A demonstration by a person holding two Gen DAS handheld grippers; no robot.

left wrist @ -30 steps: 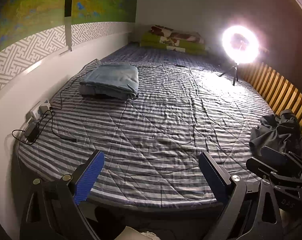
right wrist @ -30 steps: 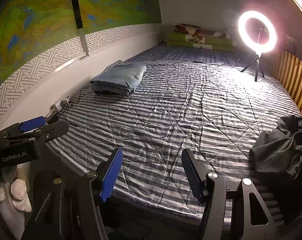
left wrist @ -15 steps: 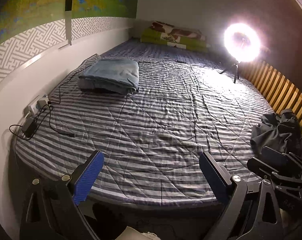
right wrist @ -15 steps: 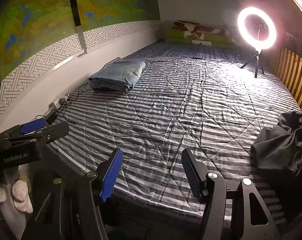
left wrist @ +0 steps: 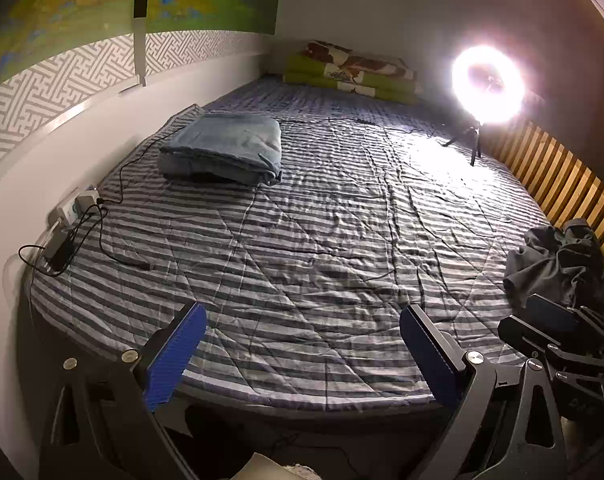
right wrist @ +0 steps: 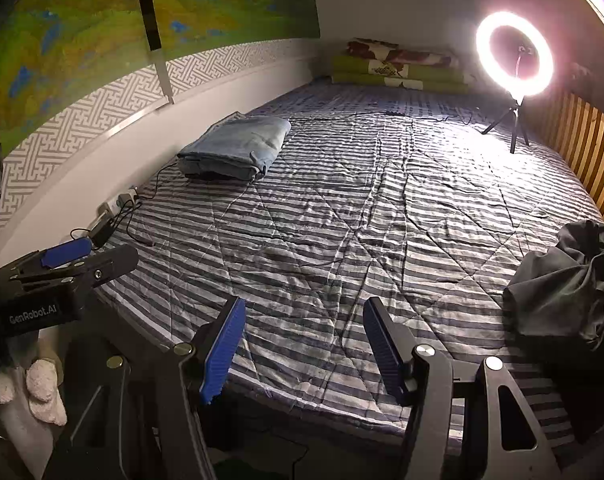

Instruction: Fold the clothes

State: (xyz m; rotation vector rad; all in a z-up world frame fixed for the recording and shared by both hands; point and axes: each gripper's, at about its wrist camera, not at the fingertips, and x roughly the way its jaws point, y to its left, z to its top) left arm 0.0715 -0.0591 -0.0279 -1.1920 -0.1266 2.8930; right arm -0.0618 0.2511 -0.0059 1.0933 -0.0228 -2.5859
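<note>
A folded blue garment (left wrist: 226,148) (right wrist: 236,148) lies on the striped bed cover near the left wall. A crumpled dark grey garment (left wrist: 557,264) (right wrist: 569,284) sits in a heap at the bed's right edge. My left gripper (left wrist: 302,344) hovers open over the bed's near edge with nothing between its blue pads. To its right, my right gripper (right wrist: 303,344) also stands open and empty, with the dark heap off to its right. Each gripper shows in the other's view: the right one (left wrist: 557,332) and the left one (right wrist: 70,260).
A lit ring light (left wrist: 487,84) (right wrist: 515,54) on a small tripod stands on the far right of the striped bed (left wrist: 321,240). A power strip with cables (left wrist: 74,216) lies by the left wall. Green cushions (left wrist: 353,76) line the far end. Wooden slats (left wrist: 561,176) edge the right side.
Both views have shifted slightly, with the bed sitting a little lower in frame. Both grippers stay open, and the garments have not moved.
</note>
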